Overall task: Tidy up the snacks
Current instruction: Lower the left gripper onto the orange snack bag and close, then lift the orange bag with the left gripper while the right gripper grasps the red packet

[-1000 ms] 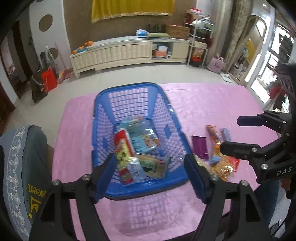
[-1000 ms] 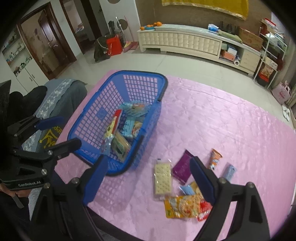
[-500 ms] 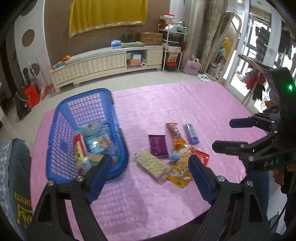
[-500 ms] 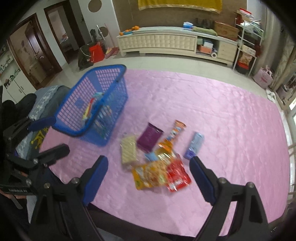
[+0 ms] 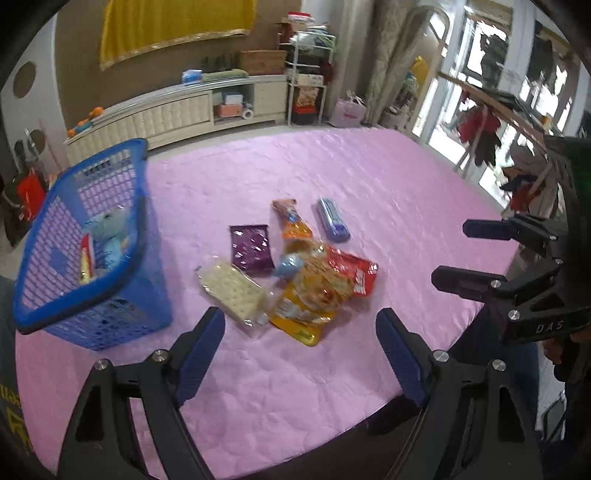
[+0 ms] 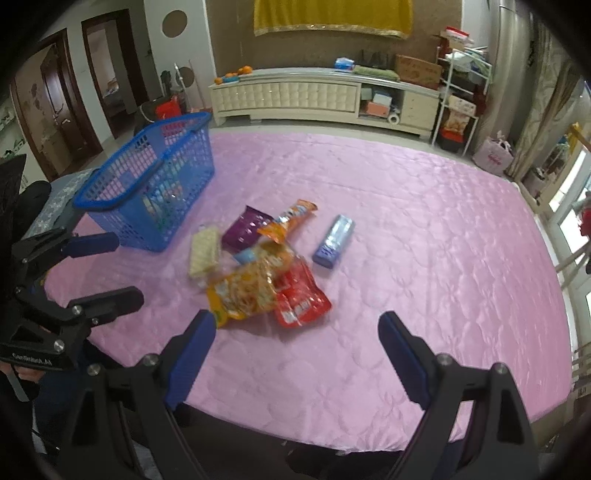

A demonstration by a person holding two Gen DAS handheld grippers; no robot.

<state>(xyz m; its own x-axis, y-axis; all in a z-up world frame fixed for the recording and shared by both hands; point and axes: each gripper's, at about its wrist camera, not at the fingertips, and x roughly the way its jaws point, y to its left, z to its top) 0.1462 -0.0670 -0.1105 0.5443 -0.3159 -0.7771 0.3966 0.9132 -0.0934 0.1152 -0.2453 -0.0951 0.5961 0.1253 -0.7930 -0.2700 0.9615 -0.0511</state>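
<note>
While swinging away from the blue basket [image 5: 88, 258], now at left with several packets inside, both grippers [image 5: 299, 332] [image 6: 295, 332] empty, jaws spread wide, left just opened further, face remaining loose snacks [image 6: 266, 266] on pink cloth [image 6: 424, 240]; next pick pending.

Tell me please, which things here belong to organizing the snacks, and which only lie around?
For the job:
blue basket
cracker pack
purple pouch
orange bag
red pack
blue bar

Lying about:
cream cabinet
pink bag on the floor
yellow cloth
</note>
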